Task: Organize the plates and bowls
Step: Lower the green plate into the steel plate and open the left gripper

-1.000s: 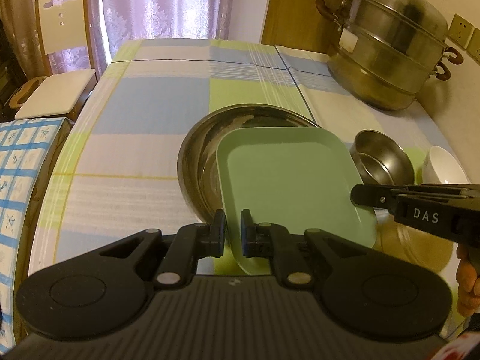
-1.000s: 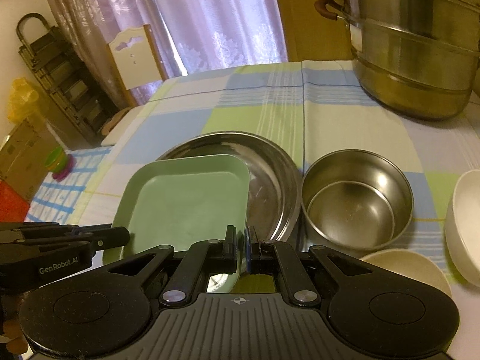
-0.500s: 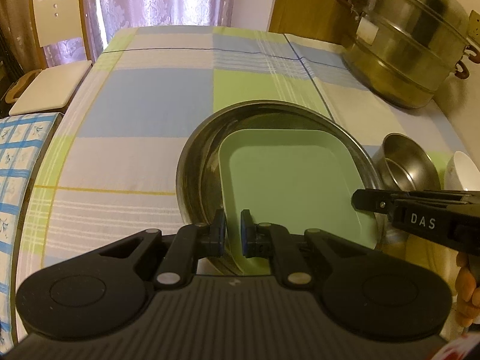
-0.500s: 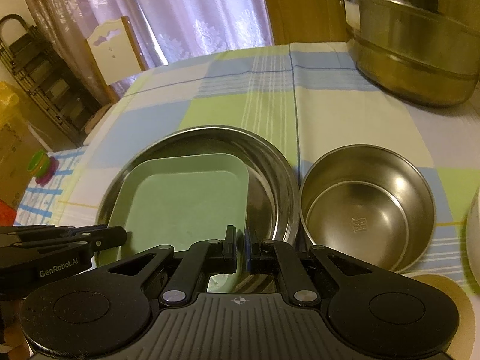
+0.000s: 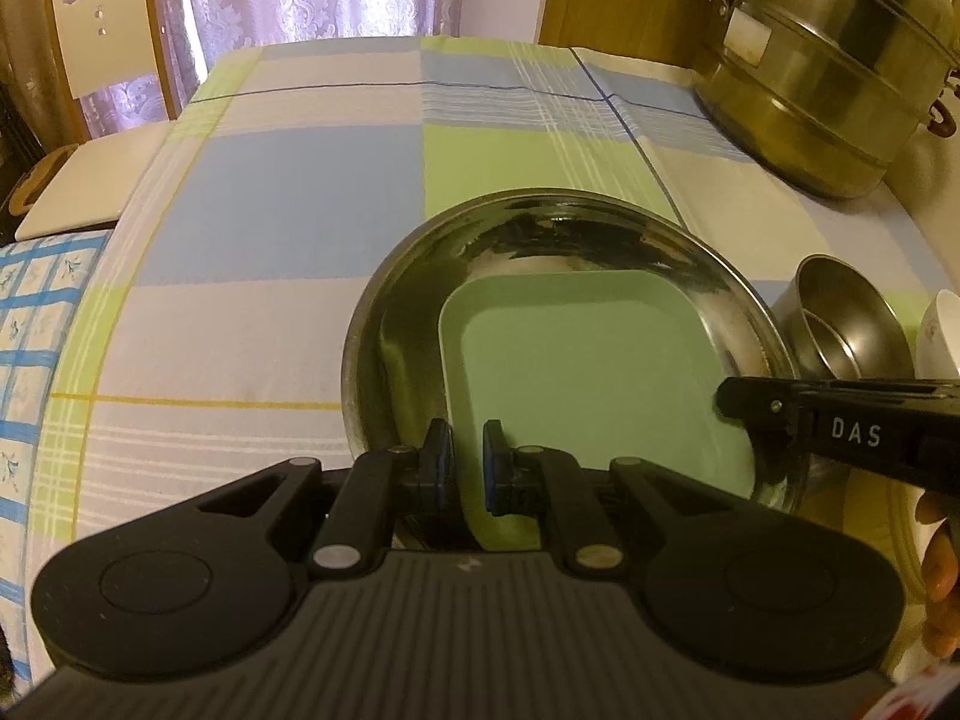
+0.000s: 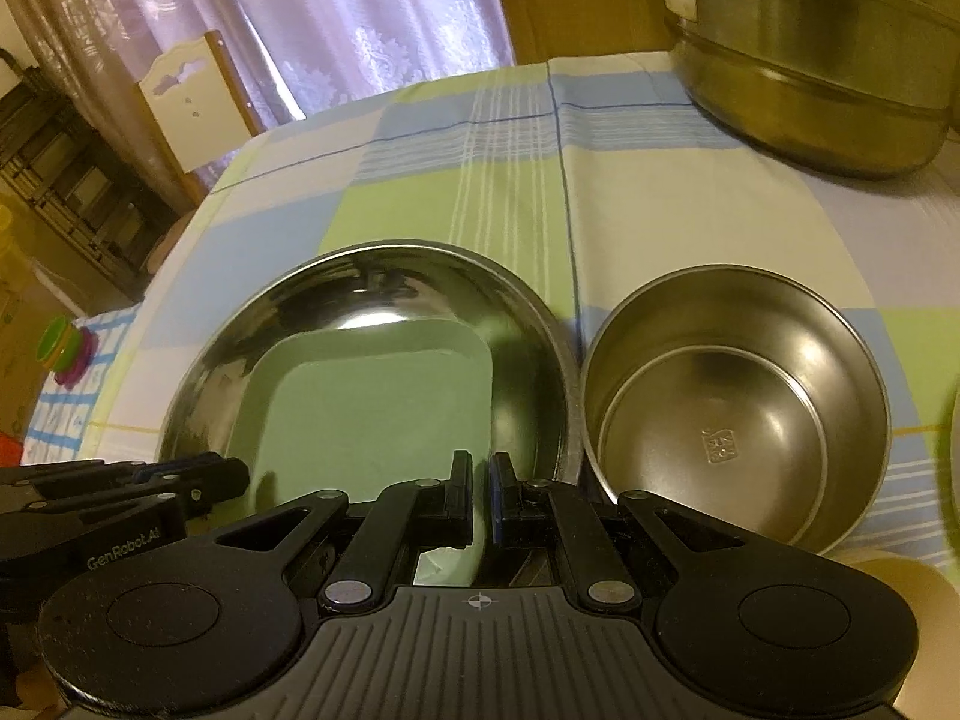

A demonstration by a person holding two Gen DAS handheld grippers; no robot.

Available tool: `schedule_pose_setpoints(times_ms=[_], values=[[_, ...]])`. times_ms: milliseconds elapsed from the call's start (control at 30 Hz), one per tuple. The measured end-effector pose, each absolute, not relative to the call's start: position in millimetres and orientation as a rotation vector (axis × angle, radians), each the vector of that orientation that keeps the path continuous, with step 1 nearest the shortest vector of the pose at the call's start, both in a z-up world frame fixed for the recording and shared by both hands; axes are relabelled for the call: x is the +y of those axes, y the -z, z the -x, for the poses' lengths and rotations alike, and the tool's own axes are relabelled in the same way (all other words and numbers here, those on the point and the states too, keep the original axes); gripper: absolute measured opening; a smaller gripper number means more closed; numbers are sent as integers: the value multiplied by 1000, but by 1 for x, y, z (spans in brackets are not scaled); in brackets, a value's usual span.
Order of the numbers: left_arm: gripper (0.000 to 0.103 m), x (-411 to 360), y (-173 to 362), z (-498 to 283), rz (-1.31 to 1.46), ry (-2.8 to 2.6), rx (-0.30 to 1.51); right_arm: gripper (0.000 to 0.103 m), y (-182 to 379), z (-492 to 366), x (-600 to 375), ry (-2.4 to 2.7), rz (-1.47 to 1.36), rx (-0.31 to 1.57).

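Observation:
A green square plate (image 5: 588,384) (image 6: 372,414) lies inside a large round steel dish (image 5: 384,312) (image 6: 372,249) on the checked tablecloth. My left gripper (image 5: 468,450) is shut on the plate's near left rim. The right gripper (image 6: 480,480) is shut on its near right rim. Each gripper shows in the other's view: the right gripper (image 5: 738,402) comes in from the right, the left gripper (image 6: 228,474) from the left. The plate's near edge is hidden behind the gripper bodies.
Two nested steel bowls (image 6: 732,396) (image 5: 840,324) stand just right of the dish. Beyond them is a white bowl (image 5: 942,336), and a beige plate (image 6: 900,576) lies nearer. A big steel steamer pot (image 5: 828,72) fills the far right corner. A chair (image 5: 108,18) stands at the table's far left.
Both grippers have sunk and moved forward with the green plate. It hung over the steel dish's near edge before and now sits down inside the dish.

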State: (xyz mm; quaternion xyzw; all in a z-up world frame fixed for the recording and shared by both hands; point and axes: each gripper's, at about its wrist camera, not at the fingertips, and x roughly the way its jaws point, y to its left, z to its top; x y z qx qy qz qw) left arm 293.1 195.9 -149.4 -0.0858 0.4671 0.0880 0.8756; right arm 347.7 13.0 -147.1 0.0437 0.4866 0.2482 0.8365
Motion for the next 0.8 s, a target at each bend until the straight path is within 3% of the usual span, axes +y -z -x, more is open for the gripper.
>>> schedule_pose_setpoints(times_ms=[300, 367, 433, 467, 800], values=[[16, 193, 127, -285, 164, -188, 926, 9, 123, -337, 2, -546, -131, 959], [16, 191, 119, -281, 172, -188, 915, 18, 116, -333, -2, -554, -144, 946], [17, 189, 111, -276, 180, -185, 903, 37, 108, -329, -6, -558, -153, 926], [17, 188, 107, -273, 182, -185, 899, 39, 103, -326, -7, -559, -160, 915], [18, 166, 67, -232, 182, -205, 869, 42, 66, -297, -40, -570, -207, 850]])
